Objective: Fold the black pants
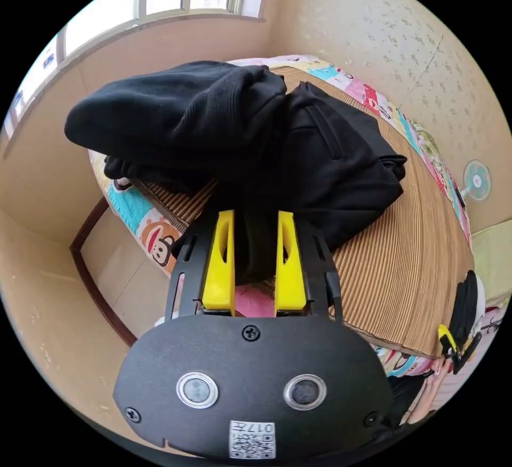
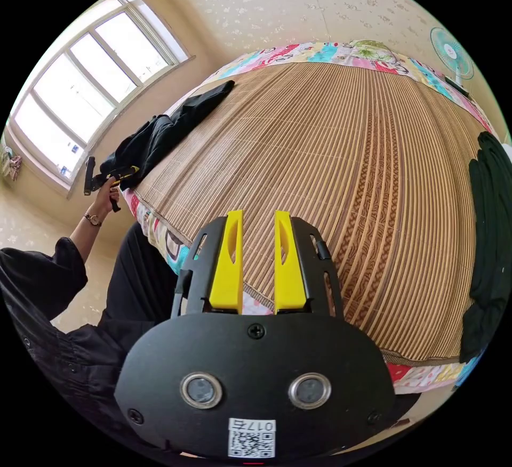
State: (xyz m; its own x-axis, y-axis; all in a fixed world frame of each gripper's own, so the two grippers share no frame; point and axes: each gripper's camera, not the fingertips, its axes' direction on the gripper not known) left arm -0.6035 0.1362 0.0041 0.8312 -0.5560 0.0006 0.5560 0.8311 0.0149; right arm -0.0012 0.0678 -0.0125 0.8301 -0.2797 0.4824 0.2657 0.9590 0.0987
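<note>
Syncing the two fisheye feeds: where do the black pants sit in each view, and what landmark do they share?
Left gripper view: black pants heaped across the upper centre, a fold between the left gripper jaws.
Right gripper view: black pants small, upper left, at the mat's far edge.
Shared landmark: the woven mat.

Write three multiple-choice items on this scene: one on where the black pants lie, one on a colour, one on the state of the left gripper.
1. Where do the black pants lie?
A. bunched on the woven mat
B. on the floor
C. on the windowsill

2. What colour are the jaws of the right gripper?
A. red
B. yellow
C. white

3. What is the left gripper doing?
A. hanging open over bare mat
B. resting on the fan
C. holding black cloth between its jaws

Answers: 1 A, the pants heap on the woven mat near its corner. 2 B, both jaws are yellow. 3 C, a fold of the pants runs down between its jaws.
</note>
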